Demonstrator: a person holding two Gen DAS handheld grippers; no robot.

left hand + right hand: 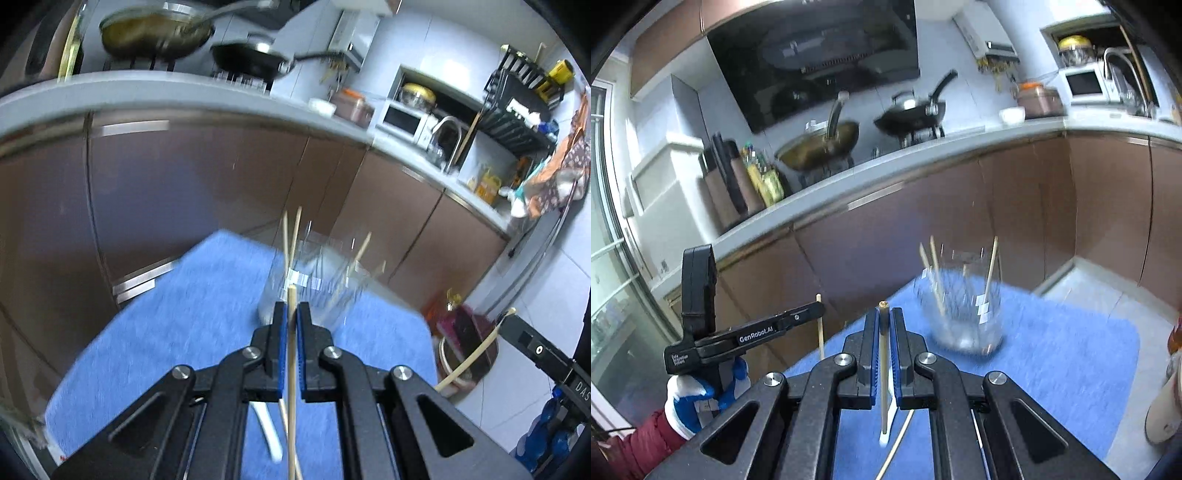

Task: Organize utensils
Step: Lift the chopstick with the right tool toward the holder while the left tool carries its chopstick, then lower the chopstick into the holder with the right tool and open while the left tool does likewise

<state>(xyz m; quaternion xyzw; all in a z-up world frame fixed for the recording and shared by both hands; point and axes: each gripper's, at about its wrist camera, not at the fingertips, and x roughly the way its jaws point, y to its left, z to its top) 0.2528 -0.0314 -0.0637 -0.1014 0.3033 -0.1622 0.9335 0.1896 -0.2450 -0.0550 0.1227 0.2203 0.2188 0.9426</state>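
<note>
We find the left gripper [291, 314] clamped on one wooden chopstick [292, 369] and the right gripper [884, 317] clamped on another chopstick [884, 369], each stick pinched partway along its length, standing roughly upright between the blue pads [873, 354], presumably so it can be dropped end-first. Ahead on the blue mat [1071, 350] covering the table stands a clear glass jar [964, 306] holding several chopsticks that lean against its rim. More utensils, a loose chopstick [897, 443] and a white piece, lie on the mat below, not yet sorted.

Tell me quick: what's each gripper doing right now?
Left gripper: closed on a thin wooden chopstick.
Right gripper: closed on another thin wooden chopstick.
</note>
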